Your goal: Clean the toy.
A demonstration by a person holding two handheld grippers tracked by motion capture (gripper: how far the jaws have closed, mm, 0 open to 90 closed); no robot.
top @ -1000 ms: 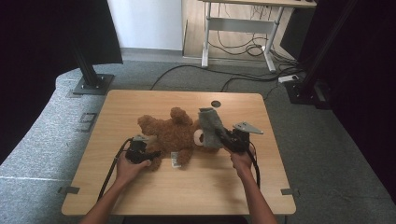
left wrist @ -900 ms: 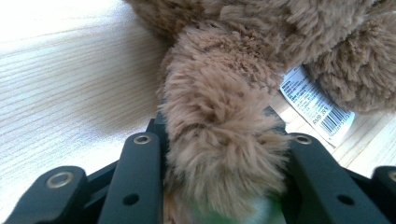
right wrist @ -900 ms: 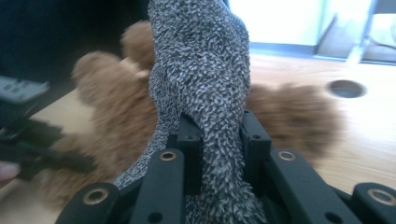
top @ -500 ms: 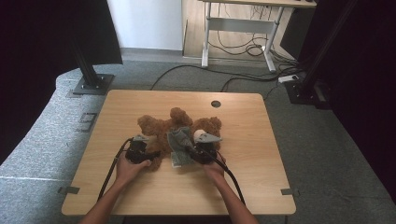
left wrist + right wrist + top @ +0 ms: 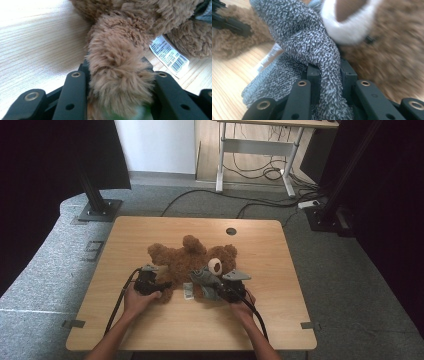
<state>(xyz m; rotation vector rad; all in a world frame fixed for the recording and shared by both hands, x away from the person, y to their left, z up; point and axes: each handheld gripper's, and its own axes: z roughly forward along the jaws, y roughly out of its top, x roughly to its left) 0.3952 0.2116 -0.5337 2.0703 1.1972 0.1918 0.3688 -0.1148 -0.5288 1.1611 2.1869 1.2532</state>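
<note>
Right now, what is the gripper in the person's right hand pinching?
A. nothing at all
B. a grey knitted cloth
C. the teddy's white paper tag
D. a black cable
B: in the right gripper view, the right gripper has its jaws shut on the grey knitted cloth, beside the teddy bear.

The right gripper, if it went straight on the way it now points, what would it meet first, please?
Probably the teddy bear's white muzzle; the right gripper, clamped on grey knit fabric, points straight at it, though depth is unclear.

Blurred brown fur of the teddy bear [image 5: 392, 50], its label [image 5: 169, 55] print unreadable.
</note>
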